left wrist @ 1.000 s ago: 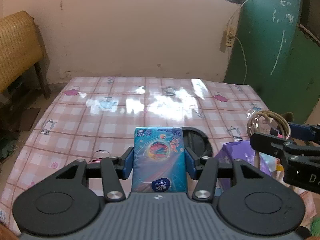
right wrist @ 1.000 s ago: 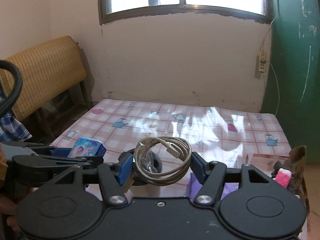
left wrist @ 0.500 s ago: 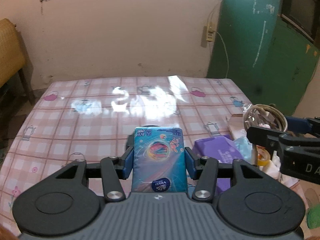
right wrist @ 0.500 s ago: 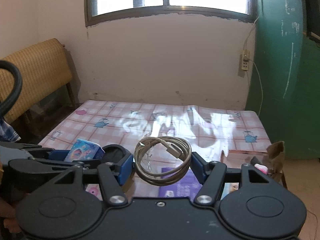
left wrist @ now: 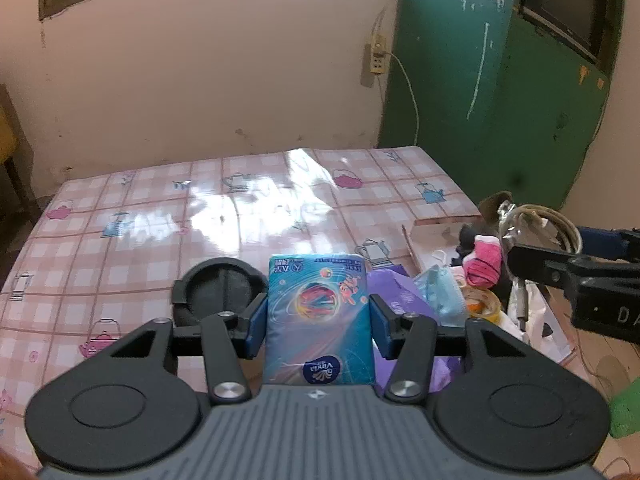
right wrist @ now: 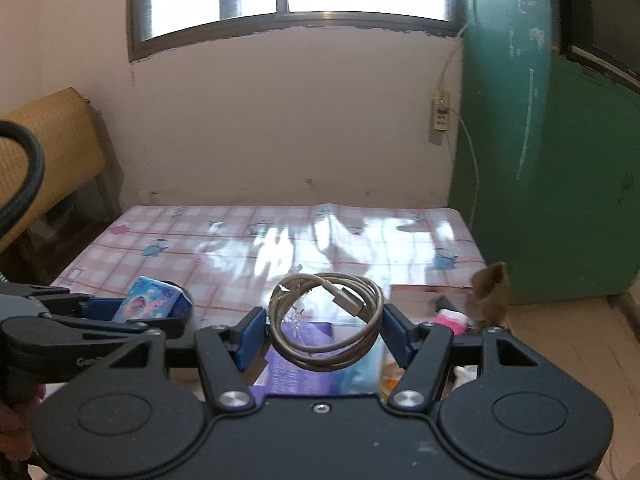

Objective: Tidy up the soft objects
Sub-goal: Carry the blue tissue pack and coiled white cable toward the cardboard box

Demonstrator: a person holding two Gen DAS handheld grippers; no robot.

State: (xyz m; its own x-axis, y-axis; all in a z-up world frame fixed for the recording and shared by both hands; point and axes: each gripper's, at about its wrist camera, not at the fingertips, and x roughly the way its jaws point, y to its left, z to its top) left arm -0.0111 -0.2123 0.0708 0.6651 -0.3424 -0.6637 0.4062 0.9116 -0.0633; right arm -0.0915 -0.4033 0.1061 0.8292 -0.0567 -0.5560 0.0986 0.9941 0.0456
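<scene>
From the left wrist we see a checked tablecloth [left wrist: 160, 216] under a pale wall; our left gripper [left wrist: 318, 316], tilted down, clamps a blue tissue pack [left wrist: 319, 312] above a purple pack [left wrist: 400, 304] and pink sock [left wrist: 486, 260]. From the right wrist, our right gripper [right wrist: 324, 330] pinches a coiled cable [right wrist: 325, 320] over that clutter.

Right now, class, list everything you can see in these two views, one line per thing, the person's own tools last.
tissue pack: one, blue, clamped in left gripper.
coiled cable: one, beige, clamped in right gripper.
table: one, pink checked cloth with teapots.
black round object: one, on table beyond left gripper.
purple pack: one, in the pile at table's right.
pink sock: one, in that pile.
tape roll: one, yellowish, same pile.
left gripper: black, blue pads.
right gripper: black, blue pads.
</scene>
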